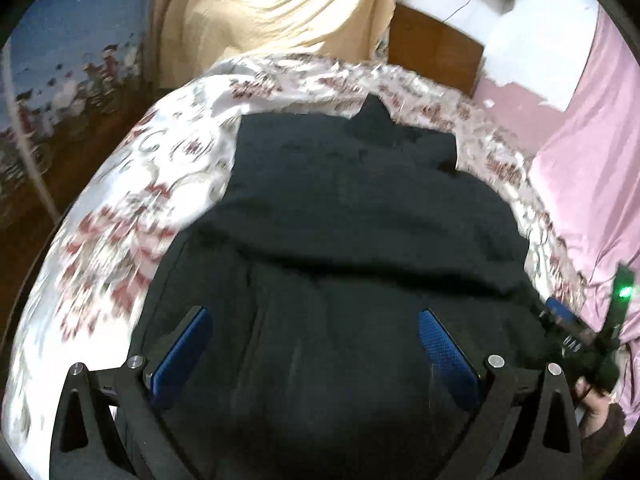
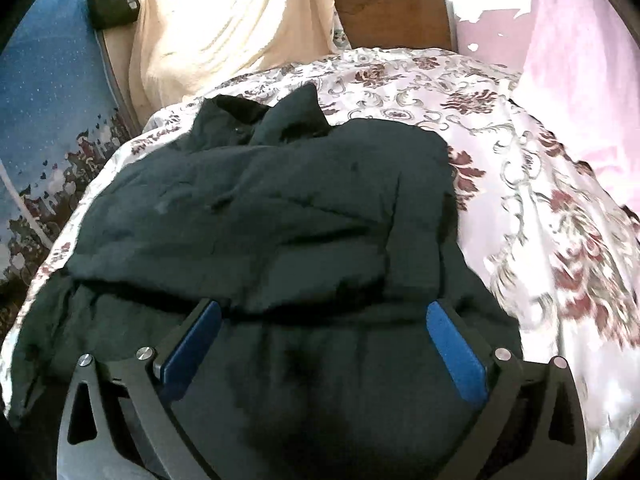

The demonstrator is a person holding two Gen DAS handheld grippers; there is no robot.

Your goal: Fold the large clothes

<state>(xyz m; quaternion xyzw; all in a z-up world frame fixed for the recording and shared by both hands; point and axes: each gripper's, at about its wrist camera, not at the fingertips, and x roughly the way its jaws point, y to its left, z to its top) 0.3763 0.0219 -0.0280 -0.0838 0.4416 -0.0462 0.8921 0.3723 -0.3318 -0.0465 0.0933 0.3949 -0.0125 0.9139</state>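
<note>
Left wrist view shows the dark jacket (image 1: pixel 352 220) lying partly folded on the flowered bed (image 1: pixel 120 208), both grippers (image 1: pixel 316 356) (image 2: pixel 324 344) above it with fingers spread wide, holding nothing; its puffy bulk may spring the fold open.

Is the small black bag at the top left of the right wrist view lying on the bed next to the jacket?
No, the black bag hangs by the beige cloth, well beyond the dark jacket on the floral bedspread.
</note>
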